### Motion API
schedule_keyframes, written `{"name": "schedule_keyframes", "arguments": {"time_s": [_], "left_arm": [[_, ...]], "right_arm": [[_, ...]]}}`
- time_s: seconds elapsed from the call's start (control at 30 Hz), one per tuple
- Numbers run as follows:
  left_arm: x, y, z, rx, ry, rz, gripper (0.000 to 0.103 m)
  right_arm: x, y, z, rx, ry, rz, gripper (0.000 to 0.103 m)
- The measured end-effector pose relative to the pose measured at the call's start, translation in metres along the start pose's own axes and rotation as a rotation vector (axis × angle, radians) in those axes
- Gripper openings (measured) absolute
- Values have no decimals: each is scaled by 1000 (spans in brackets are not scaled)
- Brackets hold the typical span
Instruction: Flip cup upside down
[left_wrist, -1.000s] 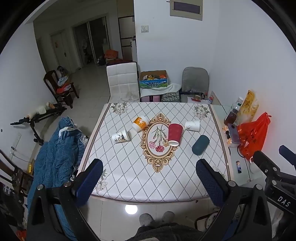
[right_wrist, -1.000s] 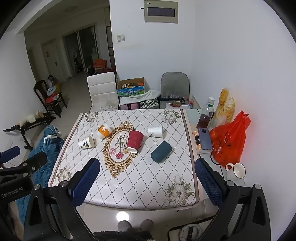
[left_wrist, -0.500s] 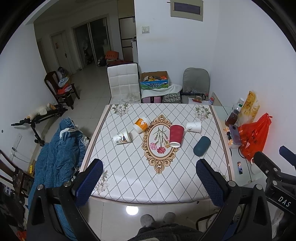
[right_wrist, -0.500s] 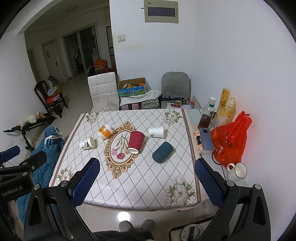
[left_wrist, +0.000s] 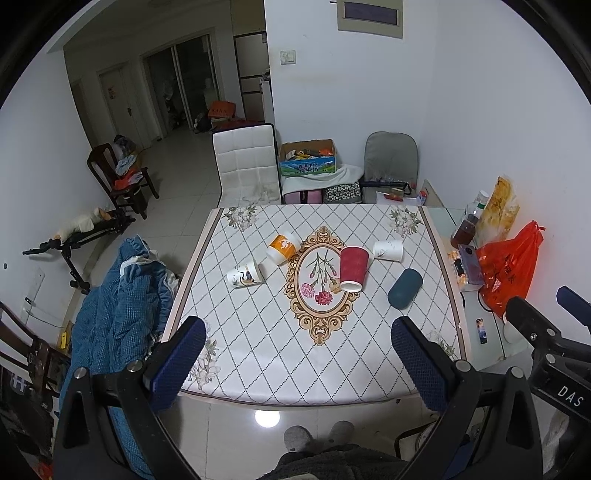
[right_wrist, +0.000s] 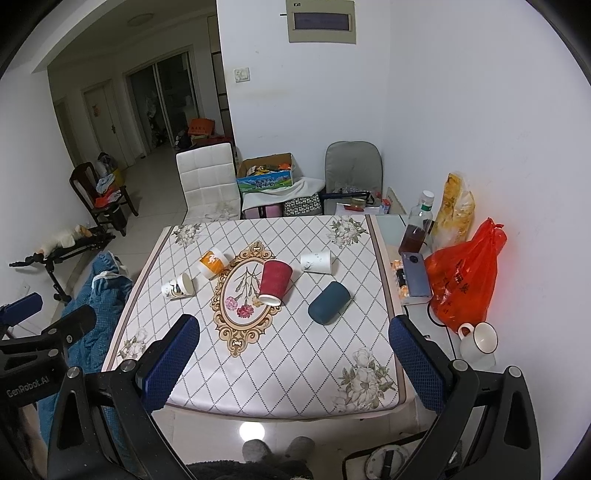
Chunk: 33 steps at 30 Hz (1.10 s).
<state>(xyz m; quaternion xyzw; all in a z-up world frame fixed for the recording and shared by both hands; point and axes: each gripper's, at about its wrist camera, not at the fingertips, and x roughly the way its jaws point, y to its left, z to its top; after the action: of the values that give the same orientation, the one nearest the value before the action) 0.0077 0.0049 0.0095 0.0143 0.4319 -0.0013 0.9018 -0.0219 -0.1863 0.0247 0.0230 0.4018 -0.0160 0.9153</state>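
From the left wrist view, the left gripper (left_wrist: 298, 363) hung above the near edge of the table (left_wrist: 258, 376), its blue-padded fingers (left_wrist: 181, 360) spread wide with nothing between them. Five cups lay on their sides on the quilted floral cloth: a white patterned cup (left_wrist: 244, 273) toward the left, an orange cup (left_wrist: 283, 247) just beyond it, a red cup (left_wrist: 352, 268) on the right edge of the oval medallion (left_wrist: 320, 284) with its white rim turned toward the camera, a small white cup (left_wrist: 387, 250) just right of the red one, and a dark teal cup (left_wrist: 405, 288) nearest the right side. None of them touched a gripper — all lay well apart from the fingers. A blue blanket (left_wrist: 118, 314) was heaped left of the table, and an orange plastic bag (left_wrist: 511, 266) sat on the side surface to the right, where part of the other tool showed at the frame edge. From the right wrist view, the right gripper (right_wrist: 294, 360) likewise hung over the near table (right_wrist: 258, 391) edge with fingers (right_wrist: 171, 360) parted and empty. The red cup (right_wrist: 274, 281) lay on its side at the medallion's (right_wrist: 243, 295) right edge, the dark teal cup (right_wrist: 328, 302) to its right, the small white cup (right_wrist: 316, 261) behind, the orange cup (right_wrist: 212, 263) and white patterned cup (right_wrist: 178, 287) to the left. A white mug (right_wrist: 478, 341) stood upright beside the orange plastic bag (right_wrist: 465, 280), off the cloth.
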Motion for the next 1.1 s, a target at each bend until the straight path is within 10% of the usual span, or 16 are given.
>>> {"name": "schedule_keyframes", "arguments": {"time_s": [1.1], "left_arm": [[4,5,-2,-3,-2,-7,103]], "right_arm": [[6,13,4,-7,5,14,103]]}}
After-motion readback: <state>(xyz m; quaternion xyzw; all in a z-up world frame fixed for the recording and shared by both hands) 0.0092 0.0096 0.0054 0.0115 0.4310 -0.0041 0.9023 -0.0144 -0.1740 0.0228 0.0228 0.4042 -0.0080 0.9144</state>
